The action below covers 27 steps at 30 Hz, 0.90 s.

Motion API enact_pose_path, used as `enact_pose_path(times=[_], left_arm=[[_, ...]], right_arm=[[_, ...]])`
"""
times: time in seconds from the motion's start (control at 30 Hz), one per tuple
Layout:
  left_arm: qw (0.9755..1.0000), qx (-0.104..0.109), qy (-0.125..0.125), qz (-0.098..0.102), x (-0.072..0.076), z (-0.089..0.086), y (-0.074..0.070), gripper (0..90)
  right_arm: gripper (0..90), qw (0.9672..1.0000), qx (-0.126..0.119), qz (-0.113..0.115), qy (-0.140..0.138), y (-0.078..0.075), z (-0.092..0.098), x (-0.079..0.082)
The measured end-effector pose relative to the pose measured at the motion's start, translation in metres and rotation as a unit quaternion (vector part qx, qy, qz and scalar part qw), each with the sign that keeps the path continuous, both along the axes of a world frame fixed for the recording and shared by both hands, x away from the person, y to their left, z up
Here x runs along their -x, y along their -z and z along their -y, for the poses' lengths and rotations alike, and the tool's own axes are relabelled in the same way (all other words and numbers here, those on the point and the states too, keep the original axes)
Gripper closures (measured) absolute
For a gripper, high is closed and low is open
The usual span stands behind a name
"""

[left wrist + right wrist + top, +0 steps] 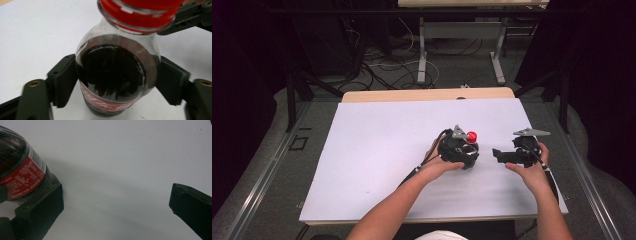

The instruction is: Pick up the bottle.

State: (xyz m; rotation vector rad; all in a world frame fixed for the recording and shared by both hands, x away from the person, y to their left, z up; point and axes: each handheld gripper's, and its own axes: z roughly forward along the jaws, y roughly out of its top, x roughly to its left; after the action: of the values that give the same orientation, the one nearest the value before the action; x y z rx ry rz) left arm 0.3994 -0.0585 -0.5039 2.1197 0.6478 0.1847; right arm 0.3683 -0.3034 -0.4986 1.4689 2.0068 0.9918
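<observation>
Gripping: left gripper (pixel 116 82) clamped bottle (pixel 116 72) at shoulder.
Right gripper (pixel 115 205): jaws apart, empty, I saw.
Handling: near-full, heavy, slick; I judged mid-body best.

Bottle (pixel 116 72) cap cropped; label (pixel 23 178) print blurred
</observation>
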Motion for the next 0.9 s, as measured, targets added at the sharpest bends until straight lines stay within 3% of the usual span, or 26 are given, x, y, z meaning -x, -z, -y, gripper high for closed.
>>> enact_pose_path(times=[0.4,0.57,0.77,0.9], left_arm=[[0.9996,-0.014,0.008,0.023,0.002,-0.002,-0.002,29.1],[0.9998,-0.015,0.003,0.016,0.004,-0.004,-0.004,29.5],[0.9997,-0.013,0.002,0.02,0.005,-0.016,-0.01,29.7],[0.9998,-0.015,0.002,0.016,0.007,-0.031,-0.017,29.7]], right_arm=[[0.0,1.0,-0.008,0.0,-0.003,0.001,-0.001,0.0],[0.0,0.9999,-0.008,0.001,-0.006,0.001,0.0,-0.001],[3.6,0.9998,-0.018,0.003,-0.012,-0.001,-0.002,0.001],[8.7,0.9996,-0.011,0.005,-0.024,-0.003,-0.008,0.002]])
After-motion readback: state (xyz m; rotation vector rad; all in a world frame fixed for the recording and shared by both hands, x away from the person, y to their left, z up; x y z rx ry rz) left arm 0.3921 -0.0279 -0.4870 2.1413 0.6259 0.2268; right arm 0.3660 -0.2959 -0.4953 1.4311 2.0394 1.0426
